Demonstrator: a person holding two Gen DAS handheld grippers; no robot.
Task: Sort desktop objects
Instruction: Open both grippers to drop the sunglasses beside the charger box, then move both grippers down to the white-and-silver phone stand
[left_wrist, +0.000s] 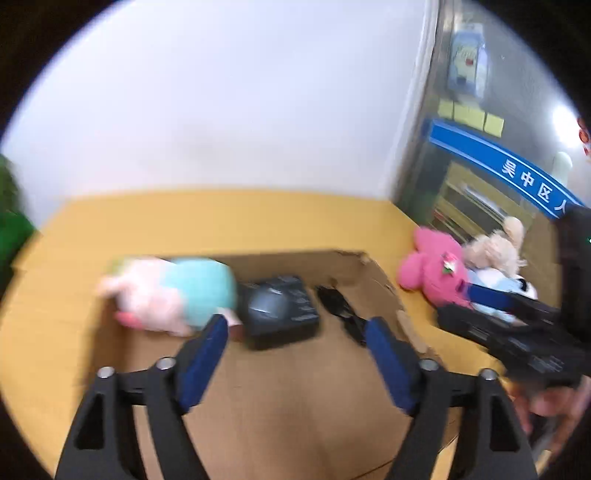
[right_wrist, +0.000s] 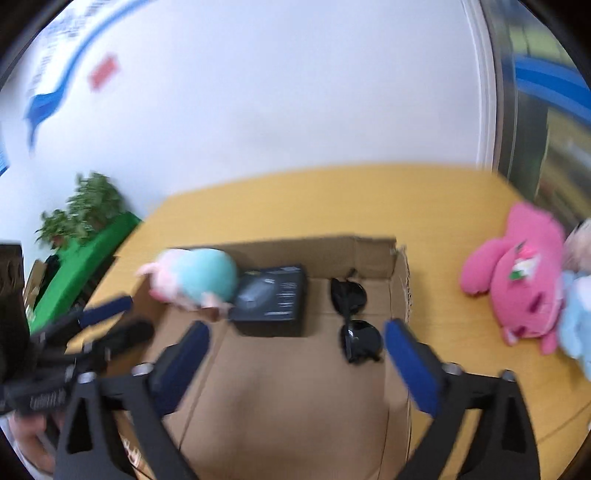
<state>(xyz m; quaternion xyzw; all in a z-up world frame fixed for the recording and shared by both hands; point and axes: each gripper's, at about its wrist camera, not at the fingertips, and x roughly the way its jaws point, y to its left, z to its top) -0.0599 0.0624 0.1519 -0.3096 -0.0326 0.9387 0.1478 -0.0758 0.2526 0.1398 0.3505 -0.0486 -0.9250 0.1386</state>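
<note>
An open cardboard box (left_wrist: 373, 273) (right_wrist: 400, 291) lies on the yellow table. Inside it are a pink and teal plush toy (left_wrist: 173, 295) (right_wrist: 195, 282), a black product box (left_wrist: 282, 312) (right_wrist: 271, 301) and black sunglasses (left_wrist: 341, 308) (right_wrist: 356, 321). My left gripper (left_wrist: 295, 332) is open and empty above the box. My right gripper (right_wrist: 295, 338) is open and empty above the box too. A bright pink plush (left_wrist: 436, 271) (right_wrist: 517, 277) lies on the table right of the box.
More plush toys, cream and pale blue (left_wrist: 495, 258) (right_wrist: 576, 310), lie beside the pink one. A white wall stands behind the table. A green plant (right_wrist: 85, 214) is at the left. A glass door with a blue sign (left_wrist: 517, 170) is at the right.
</note>
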